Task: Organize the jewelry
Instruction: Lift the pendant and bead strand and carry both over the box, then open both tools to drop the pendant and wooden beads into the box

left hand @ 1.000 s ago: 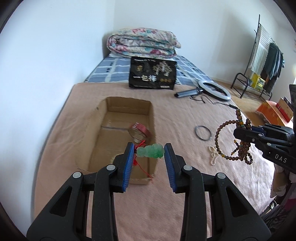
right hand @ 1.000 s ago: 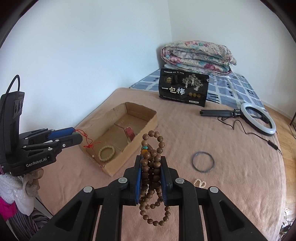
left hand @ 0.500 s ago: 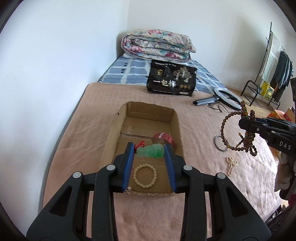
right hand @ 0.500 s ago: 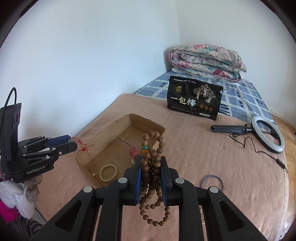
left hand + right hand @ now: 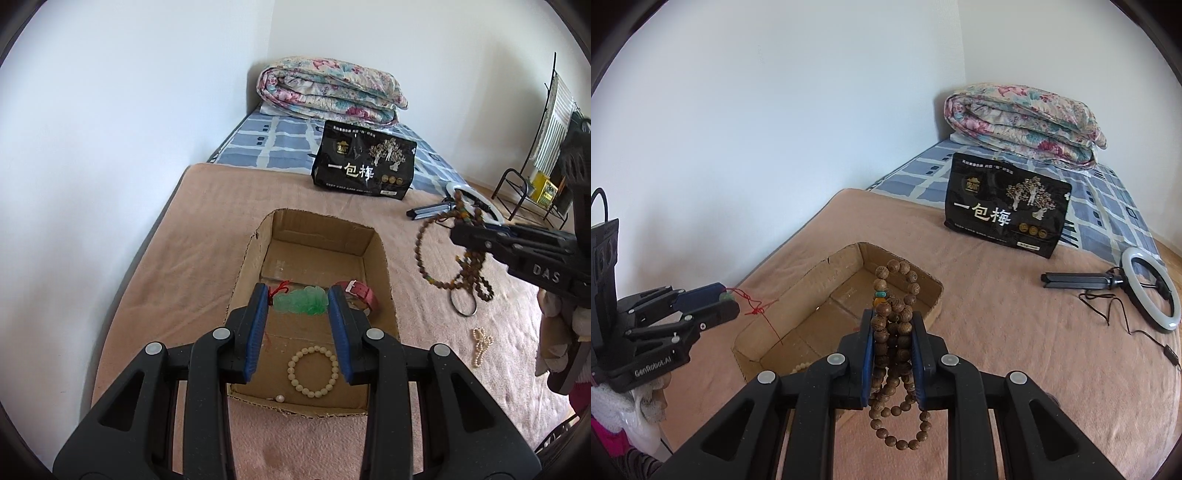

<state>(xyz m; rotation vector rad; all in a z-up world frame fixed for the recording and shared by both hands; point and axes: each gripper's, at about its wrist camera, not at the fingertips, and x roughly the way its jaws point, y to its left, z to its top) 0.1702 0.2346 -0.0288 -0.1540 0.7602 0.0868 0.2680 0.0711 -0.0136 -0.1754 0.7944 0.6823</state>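
Green jade pendant (image 5: pixel 302 301) on a red cord (image 5: pixel 759 308), clamped between the jaws of the left gripper (image 5: pixel 298 301) above the open cardboard box (image 5: pixel 243 266) on the bed (image 5: pixel 192 236). Wooden bead strand (image 5: pixel 892 339), clenched in the jaws of the right gripper (image 5: pixel 893 338), hangs beside the box. Inside the box: a cream bead bracelet (image 5: pixel 313 371) and a pink watch (image 5: pixel 360 293). On the blanket to the right: a dark ring (image 5: pixel 461 304) and a small pearl piece (image 5: pixel 480 343).

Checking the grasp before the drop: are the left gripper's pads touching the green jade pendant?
Touching. In the left wrist view, both blue pads of the left gripper press the green jade pendant's ends.
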